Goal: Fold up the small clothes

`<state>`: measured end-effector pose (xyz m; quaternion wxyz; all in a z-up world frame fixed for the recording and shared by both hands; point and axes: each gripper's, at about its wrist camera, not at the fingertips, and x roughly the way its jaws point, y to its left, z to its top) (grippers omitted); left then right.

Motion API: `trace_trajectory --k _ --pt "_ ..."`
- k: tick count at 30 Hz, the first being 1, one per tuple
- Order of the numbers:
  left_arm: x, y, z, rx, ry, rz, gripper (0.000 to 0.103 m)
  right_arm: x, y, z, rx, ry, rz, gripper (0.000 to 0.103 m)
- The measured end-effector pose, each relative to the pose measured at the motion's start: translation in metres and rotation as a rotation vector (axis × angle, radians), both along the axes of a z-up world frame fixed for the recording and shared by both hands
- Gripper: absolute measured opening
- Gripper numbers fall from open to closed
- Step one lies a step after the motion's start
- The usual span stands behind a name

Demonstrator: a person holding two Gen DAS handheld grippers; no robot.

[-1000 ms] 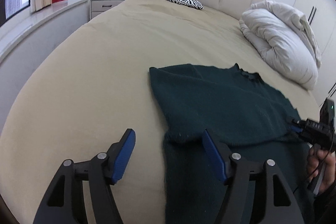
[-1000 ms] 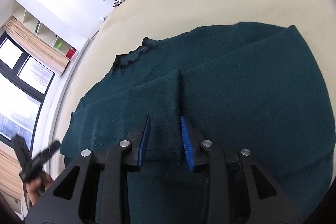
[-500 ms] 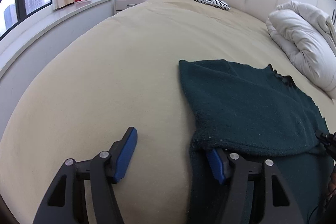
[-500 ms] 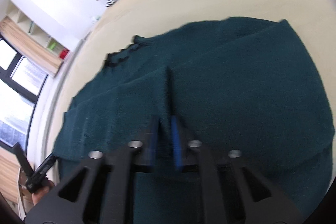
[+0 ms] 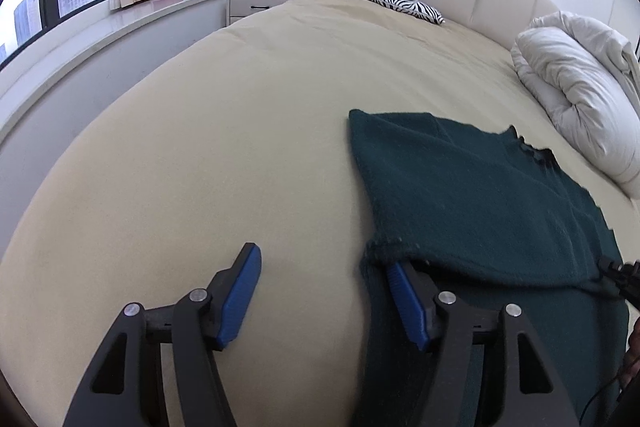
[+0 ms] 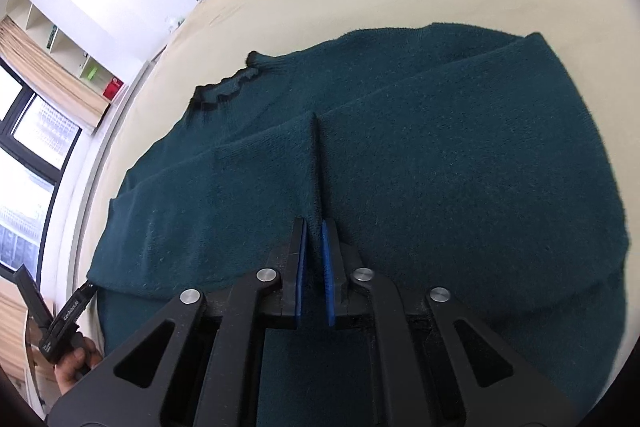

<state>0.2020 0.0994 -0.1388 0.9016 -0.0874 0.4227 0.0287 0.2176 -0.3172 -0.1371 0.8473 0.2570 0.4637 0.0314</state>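
One dark green sweater [image 6: 400,155] lay mid-frame on my bed [image 5: 200,147]; right gripper [image 6: 314,227] clenched on its fold; only the left view showed left gripper [image 5: 324,269] released, one finger under the hem.

Left gripper [image 5: 320,291]: black plastic linkage arms with triangular cut-outs, silver round pivot screws, blue ribbed pads [image 5: 240,293] on the fingers. Right gripper [image 6: 314,259]: same build, four silver screws, thin blue pads. At 8 o'clock in the right wrist view, a hand [image 6: 74,363] around a black handle with small white lettering.
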Motion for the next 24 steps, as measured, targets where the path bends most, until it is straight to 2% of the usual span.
trace_trajectory --k 2,5,7,9,12,13,14,16,19,20,24 --pt "-0.012 -0.004 0.013 0.019 -0.021 0.006 0.067 -0.007 -0.004 0.007 0.019 -0.017 -0.013 0.013" --pt "-0.02 -0.021 0.041 0.098 -0.103 -0.005 0.067 -0.012 -0.011 0.014 0.039 -0.06 -0.049 0.029" --pt "-0.017 -0.036 0.058 0.145 -0.167 -0.033 0.07 -0.007 -0.009 0.014 0.026 -0.052 -0.04 0.029" --pt "-0.002 -0.052 0.06 0.167 -0.196 -0.08 0.074 0.0 -0.005 0.009 0.013 -0.045 -0.019 0.029" --pt "0.032 -0.059 0.029 0.201 -0.097 -0.11 0.069 0.007 0.0 -0.006 -0.042 -0.012 -0.003 0.025" --pt "0.043 -0.057 0.01 0.217 -0.025 -0.108 0.069 0.005 -0.001 -0.007 -0.038 -0.029 -0.006 0.024" --pt "0.048 -0.053 -0.003 0.201 0.028 -0.108 0.07 0.003 -0.003 -0.007 -0.029 -0.034 -0.009 0.024" --pt "0.048 -0.037 -0.01 0.098 0.027 -0.102 0.07 -0.001 -0.005 -0.004 -0.042 -0.028 -0.005 0.023" --pt "0.046 -0.035 -0.008 0.104 0.026 -0.115 0.071 -0.007 -0.007 0.009 -0.109 -0.022 -0.028 0.024" --pt "0.046 -0.034 -0.009 0.098 0.022 -0.115 0.071 -0.009 -0.009 0.018 -0.107 -0.049 -0.049 0.028" --pt "0.047 -0.029 -0.011 0.088 0.011 -0.114 0.071 -0.009 0.001 0.041 -0.061 -0.16 -0.016 0.028"
